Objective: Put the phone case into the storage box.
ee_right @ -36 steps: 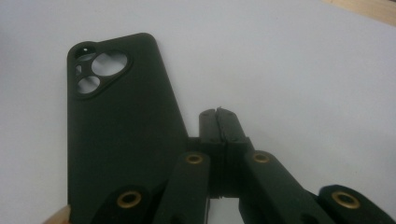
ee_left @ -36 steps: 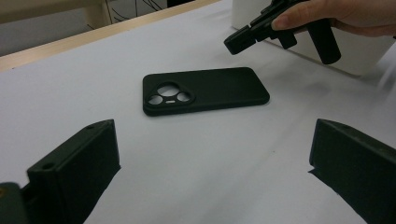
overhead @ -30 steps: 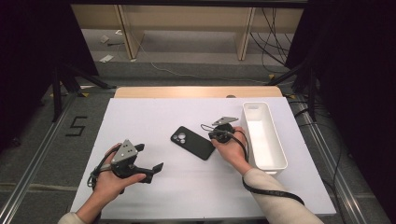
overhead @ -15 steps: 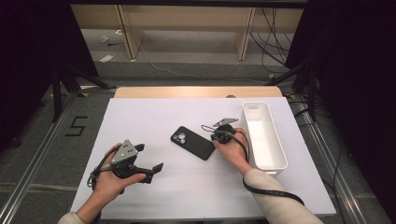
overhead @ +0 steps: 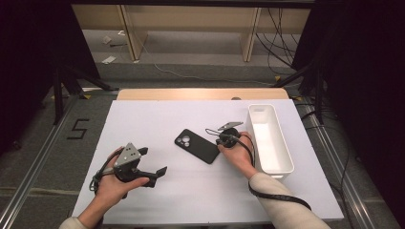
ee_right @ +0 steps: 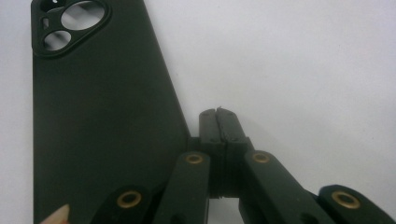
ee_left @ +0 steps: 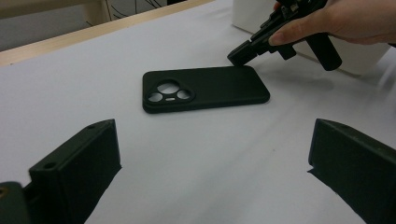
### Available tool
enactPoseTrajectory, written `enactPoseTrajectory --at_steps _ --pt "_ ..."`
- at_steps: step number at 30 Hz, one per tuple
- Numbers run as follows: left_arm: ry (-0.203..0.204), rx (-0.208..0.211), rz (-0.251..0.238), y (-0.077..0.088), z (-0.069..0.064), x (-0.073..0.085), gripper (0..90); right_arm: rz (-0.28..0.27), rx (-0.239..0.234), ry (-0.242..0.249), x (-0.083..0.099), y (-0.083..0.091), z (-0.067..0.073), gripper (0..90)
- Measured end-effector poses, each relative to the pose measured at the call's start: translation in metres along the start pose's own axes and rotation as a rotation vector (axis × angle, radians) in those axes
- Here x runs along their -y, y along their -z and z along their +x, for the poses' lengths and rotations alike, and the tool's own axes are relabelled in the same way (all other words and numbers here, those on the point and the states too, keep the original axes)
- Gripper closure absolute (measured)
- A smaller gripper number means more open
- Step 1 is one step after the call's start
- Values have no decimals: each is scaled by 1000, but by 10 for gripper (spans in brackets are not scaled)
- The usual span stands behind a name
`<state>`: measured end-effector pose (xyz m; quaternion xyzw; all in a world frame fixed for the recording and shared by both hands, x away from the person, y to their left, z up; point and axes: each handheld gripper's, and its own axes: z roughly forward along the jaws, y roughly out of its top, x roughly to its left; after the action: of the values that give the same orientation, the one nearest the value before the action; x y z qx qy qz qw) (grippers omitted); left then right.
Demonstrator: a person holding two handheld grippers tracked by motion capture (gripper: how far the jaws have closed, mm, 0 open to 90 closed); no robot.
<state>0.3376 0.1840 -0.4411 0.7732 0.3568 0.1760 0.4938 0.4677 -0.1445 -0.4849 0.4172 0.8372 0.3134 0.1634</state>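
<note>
Item: black phone case [overhead: 197,145], camera-cutout side up, flat on the white table cover [overhead: 191,191], near the middle. Its long axis runs diagonally, cutout end toward the far left, plain end toward your right hand.

Right gripper [overhead: 220,140]: tips at the case's plain end, by its corner. In the right gripper view the jaws are pressed together with nothing between them, and the case [ee_right: 93,140] lies just left of them, its long edge touching or nearly touching the linkage. This is your nearer tool; the likely contact is that edge or corner.

Left gripper [overhead: 160,171]: resting well apart from the case, toward the near left. Its jaws stand wide apart and empty, and in the left gripper view the case [ee_left: 205,88] lies straight ahead between them, broadside on.

White bin [overhead: 270,138]: long, empty, just right of your right hand, parallel to the table's right side.

Room: bare cover all round the case; the bin wall is the only nearby obstacle.
</note>
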Motion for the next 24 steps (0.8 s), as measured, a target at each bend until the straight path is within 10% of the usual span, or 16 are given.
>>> enactPoseTrajectory --at_steps 24 --pt "18 -2 18 -3 2 1 33 80 -74 14 -1 8 16 900"
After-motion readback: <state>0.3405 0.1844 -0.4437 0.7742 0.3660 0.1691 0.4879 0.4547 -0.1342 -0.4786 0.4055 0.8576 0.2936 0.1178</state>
